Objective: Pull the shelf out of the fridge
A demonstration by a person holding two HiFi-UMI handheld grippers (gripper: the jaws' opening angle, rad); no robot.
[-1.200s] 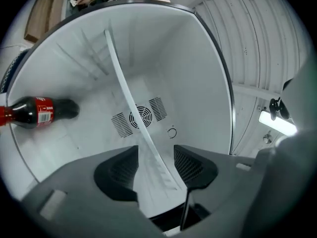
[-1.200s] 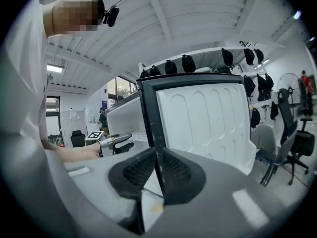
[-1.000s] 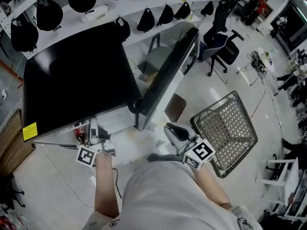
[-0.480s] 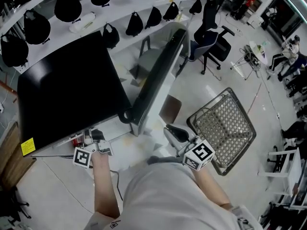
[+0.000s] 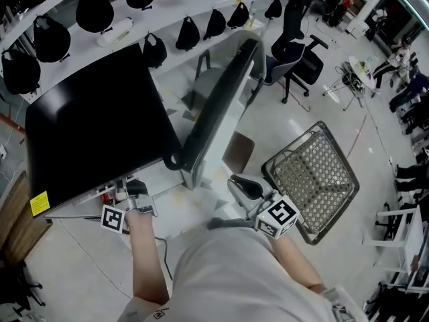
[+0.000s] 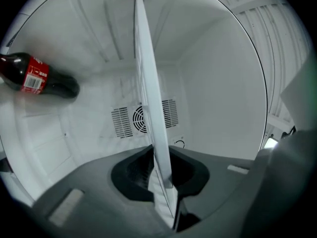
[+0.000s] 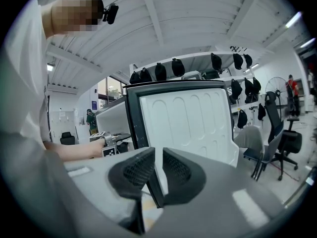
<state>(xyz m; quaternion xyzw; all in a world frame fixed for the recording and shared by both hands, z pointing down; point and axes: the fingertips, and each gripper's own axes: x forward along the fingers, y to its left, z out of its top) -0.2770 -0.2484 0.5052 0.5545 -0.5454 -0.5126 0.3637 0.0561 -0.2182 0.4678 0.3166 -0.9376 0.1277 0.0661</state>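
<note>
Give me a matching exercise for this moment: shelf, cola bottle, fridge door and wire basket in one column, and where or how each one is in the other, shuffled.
1. shelf
2. cola bottle
3. fridge door
4. wire basket

a. on the floor, outside the fridge
b. swung open
c. between the jaws of the left gripper
d. inside the fridge, touched by neither gripper

Pairs: 1-c, 2-d, 3-b, 4-a.

The left gripper's jaws have just been closing and now press on the shelf's front edge.

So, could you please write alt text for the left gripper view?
The left gripper, its fingers having just closed, clamps the edge of a white shelf, seen edge-on inside the fridge. A cola bottle sits upper left.
</note>
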